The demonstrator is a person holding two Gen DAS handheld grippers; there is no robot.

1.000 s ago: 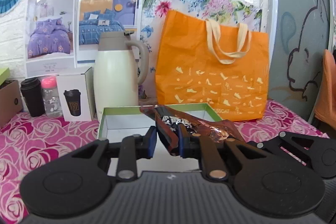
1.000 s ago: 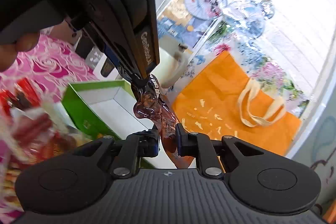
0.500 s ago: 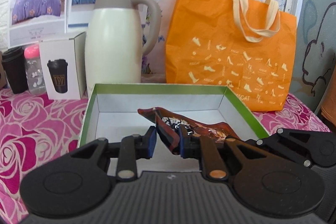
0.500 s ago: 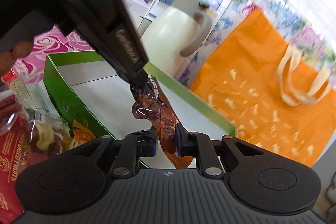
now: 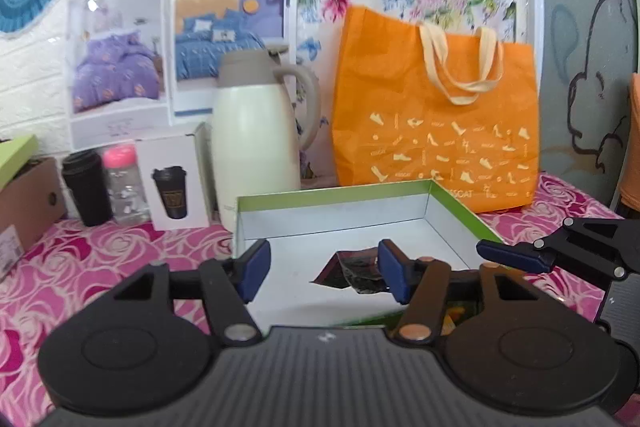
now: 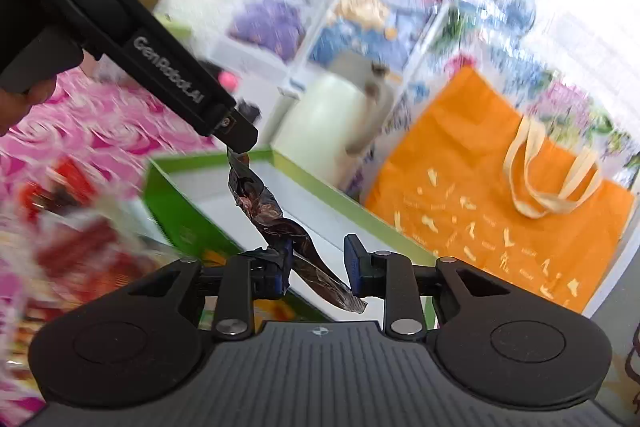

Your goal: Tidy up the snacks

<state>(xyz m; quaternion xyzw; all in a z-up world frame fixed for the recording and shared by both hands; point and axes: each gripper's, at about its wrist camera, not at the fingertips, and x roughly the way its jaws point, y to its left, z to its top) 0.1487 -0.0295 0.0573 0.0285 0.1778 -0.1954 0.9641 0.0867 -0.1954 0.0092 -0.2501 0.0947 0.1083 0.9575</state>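
A dark brown crinkled snack packet [image 5: 352, 273] lies over the white floor of the green-rimmed open box [image 5: 340, 195]. My left gripper [image 5: 322, 275] is open, its blue pads spread to either side of the packet. In the right wrist view the packet [image 6: 280, 223] runs twisted from the left gripper's tip down between the pads of my right gripper [image 6: 318, 265], which is open; the packet touches its left pad. The right gripper's fingers [image 5: 516, 255] show at the right edge of the left wrist view, over the box's right wall.
Behind the box stand a cream thermos jug [image 5: 256, 143], an orange tote bag [image 5: 436, 123], a white cup carton [image 5: 174, 183], a black cup [image 5: 86, 183] and a pink-capped bottle [image 5: 122, 183]. Red snack packets [image 6: 72, 227] lie blurred left of the box on the pink rose tablecloth [image 5: 80, 267].
Both grippers have opened and let go of the brown packet, which has dropped lower into the box. The left gripper has pulled back from the box.
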